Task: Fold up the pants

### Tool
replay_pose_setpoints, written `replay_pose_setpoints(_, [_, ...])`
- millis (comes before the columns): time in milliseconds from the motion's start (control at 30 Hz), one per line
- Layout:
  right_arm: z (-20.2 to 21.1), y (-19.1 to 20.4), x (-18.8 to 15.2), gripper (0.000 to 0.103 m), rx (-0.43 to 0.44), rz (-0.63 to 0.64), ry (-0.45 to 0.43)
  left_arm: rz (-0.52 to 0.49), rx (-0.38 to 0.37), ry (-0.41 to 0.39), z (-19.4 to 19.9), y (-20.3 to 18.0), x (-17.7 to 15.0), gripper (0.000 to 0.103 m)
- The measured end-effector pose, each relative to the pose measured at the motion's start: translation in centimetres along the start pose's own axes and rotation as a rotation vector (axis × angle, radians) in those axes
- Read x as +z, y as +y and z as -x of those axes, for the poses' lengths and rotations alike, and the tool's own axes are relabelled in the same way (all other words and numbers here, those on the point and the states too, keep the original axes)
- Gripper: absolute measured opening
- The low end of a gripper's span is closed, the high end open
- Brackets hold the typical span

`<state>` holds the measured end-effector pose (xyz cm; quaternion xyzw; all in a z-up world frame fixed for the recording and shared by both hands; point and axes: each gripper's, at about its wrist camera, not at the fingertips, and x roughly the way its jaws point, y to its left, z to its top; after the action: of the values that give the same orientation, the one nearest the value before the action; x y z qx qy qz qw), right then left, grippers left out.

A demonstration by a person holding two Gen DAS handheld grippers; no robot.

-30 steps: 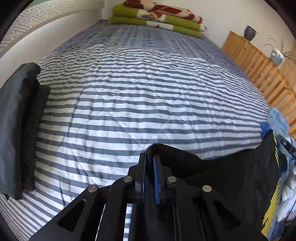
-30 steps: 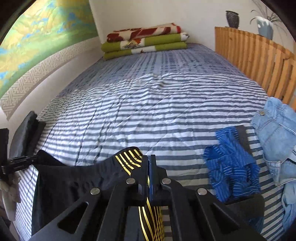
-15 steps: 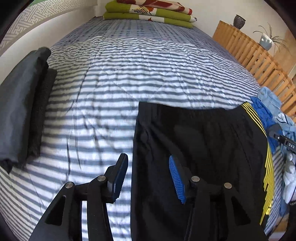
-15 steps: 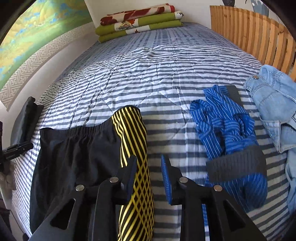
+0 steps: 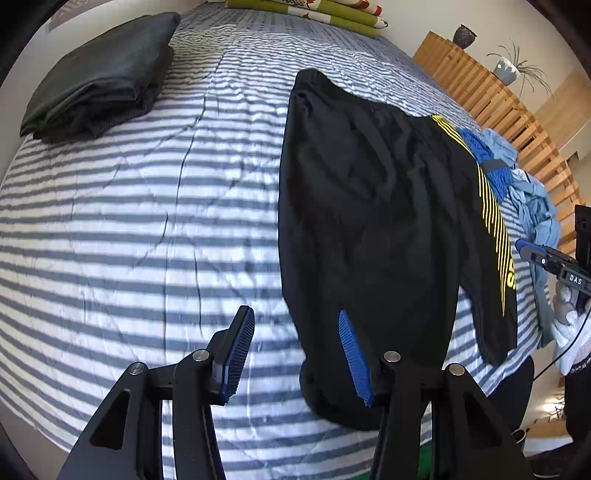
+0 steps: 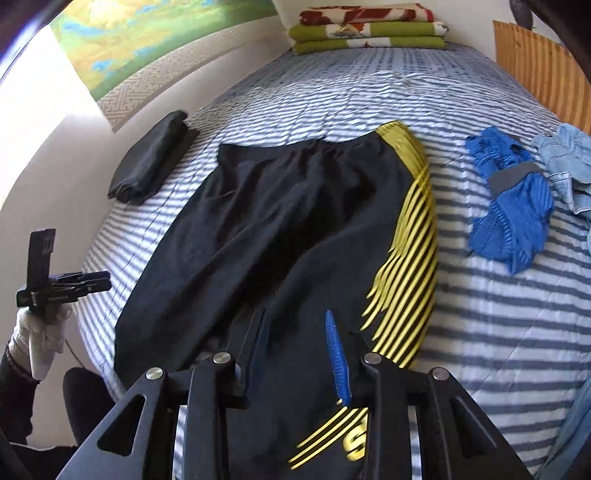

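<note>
One pair of black pants with yellow stripes (image 6: pixel 295 229) is counted on one striped bed (image 6: pixel 498 314). One folded dark garment (image 6: pixel 151 162), one blue striped garment (image 6: pixel 509 214) and one denim garment (image 6: pixel 569 162) are seen. Two tools, left (image 5: pixel 295 354) and right (image 6: pixel 295 354), are counted. Two vases (image 5: pixel 464 36) are seen.

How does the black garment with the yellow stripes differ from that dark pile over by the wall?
The black pants lie spread flat across the striped bedcover; the dark folded pile is a compact stack. The pants carry yellow side stripes; the pile is plain. The pants are mid-bed, the pile near the wall edge. Both are dark fabric resting on the bedcover.
</note>
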<state>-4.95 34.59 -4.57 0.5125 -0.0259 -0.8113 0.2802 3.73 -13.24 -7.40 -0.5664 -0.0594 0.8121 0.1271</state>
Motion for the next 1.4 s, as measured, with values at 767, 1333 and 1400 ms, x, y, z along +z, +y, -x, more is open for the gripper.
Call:
replay_pose_setpoints(767, [-9.3, 18.7, -10.0, 0.003, 0.125, 0.13, 0.147, 0.051, -0.178, -0.042, 0.5, -1.4, -4.8, 0.002])
replay_pose_setpoints(1333, [-4.8, 8.9, -2.1, 0.003, 0.147, -0.181, 0.01, 0.003, -0.119, -0.103, 0.0, -4.8, 3.4, 0.05])
replay_pose_setpoints(1400, [-5.4, 8.7, -1.8, 0.003, 0.154, -0.186, 0.017, -0.019, -0.103, -0.1, 0.2, -4.3, 2.7, 0.05])
